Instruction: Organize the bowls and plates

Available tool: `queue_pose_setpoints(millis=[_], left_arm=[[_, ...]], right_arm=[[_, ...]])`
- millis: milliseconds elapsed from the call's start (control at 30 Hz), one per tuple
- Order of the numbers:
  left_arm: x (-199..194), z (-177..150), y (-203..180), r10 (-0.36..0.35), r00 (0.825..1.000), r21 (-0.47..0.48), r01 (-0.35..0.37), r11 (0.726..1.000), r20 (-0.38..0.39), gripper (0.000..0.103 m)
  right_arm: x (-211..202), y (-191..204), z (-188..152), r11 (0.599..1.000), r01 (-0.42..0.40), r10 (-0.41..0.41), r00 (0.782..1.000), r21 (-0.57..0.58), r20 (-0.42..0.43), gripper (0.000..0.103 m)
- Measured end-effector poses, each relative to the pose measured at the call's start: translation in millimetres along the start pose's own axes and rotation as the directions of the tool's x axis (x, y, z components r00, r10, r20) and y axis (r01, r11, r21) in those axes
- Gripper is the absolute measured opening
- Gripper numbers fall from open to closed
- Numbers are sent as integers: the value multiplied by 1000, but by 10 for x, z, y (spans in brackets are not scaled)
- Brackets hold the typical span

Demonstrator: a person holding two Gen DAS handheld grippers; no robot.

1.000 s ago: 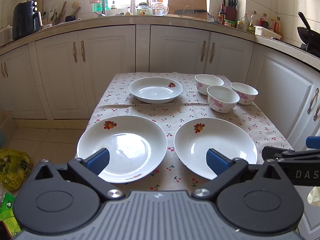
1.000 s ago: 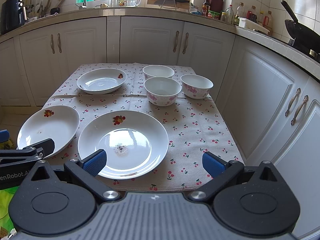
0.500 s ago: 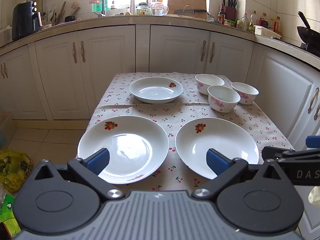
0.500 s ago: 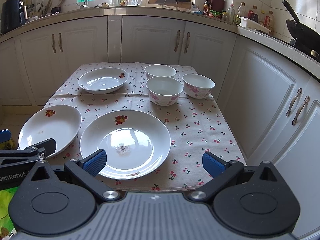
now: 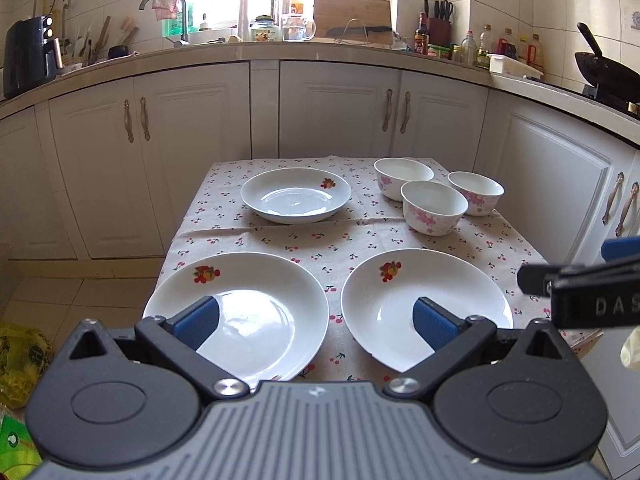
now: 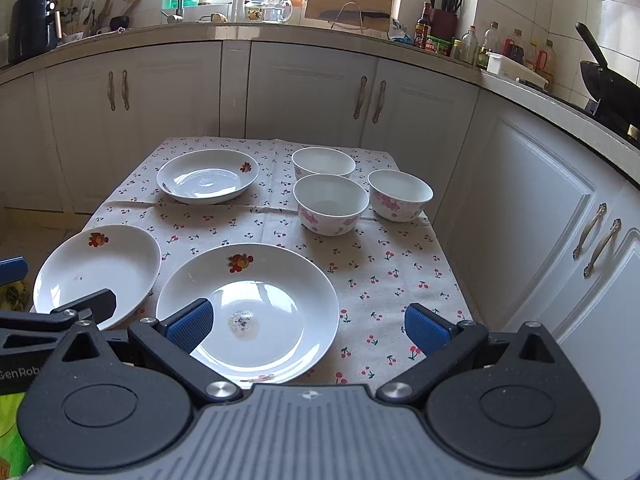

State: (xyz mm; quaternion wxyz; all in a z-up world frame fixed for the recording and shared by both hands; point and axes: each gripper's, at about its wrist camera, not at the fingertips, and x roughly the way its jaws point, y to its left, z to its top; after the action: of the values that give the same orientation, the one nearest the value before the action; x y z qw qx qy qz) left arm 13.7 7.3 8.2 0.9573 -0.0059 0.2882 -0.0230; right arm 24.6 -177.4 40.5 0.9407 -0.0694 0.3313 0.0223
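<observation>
Both hand-held grippers, left [image 5: 314,320] and right [image 6: 308,322], hover wide open, empty. Three plates [image 5: 296,196] and three bowls [image 5: 434,206] sit apart on the worktop [image 6: 384,276].

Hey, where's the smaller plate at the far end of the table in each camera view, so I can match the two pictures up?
Left wrist view: the smaller plate sits just left of centre, at the far end of the tablecloth.
Right wrist view: the smaller plate sits left of centre, again at the far end.
Shared landmark: the three floral bowls stand to its right in both views.
</observation>
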Motion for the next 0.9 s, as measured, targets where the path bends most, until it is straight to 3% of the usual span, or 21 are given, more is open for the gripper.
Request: queue_pose_setpoints(millis=[133,267,433,567,700,767,833,900], left_arm=[[87,22,45,5,1000,10,-5,1000,11,102],[190,44,160,-34,999,-8,34,999,4,102],[228,29,273,-55,996,12,55,998,75,102],[258,26,409,-52,995,29,50,998,87,102],[287,8,622,-142,989,-8,142,990,45,102],[276,-41,705,-161,986,-4,161,987,50,102],[286,-80,764,-134,990,16,133,991,37,102],[292,-133,851,-117,993,31,116,993,23,102]], right_arm=[[90,-64,124,1000,-27,27,1000,15,13,103],[216,-144,252,994,-101,99,994,44,43,103],[451,-163,392,977,-209,204,976,53,79,103],[710,-119,509,937,-343,342,939,67,19,103],[968,-55,601,853,-497,510,859,159,-51,103],[1030,60,640,849,-511,521,851,137,-58,103],[1076,190,677,860,-504,509,859,83,-55,103],[1146,297,713,850,-524,526,848,48,-68,103]])
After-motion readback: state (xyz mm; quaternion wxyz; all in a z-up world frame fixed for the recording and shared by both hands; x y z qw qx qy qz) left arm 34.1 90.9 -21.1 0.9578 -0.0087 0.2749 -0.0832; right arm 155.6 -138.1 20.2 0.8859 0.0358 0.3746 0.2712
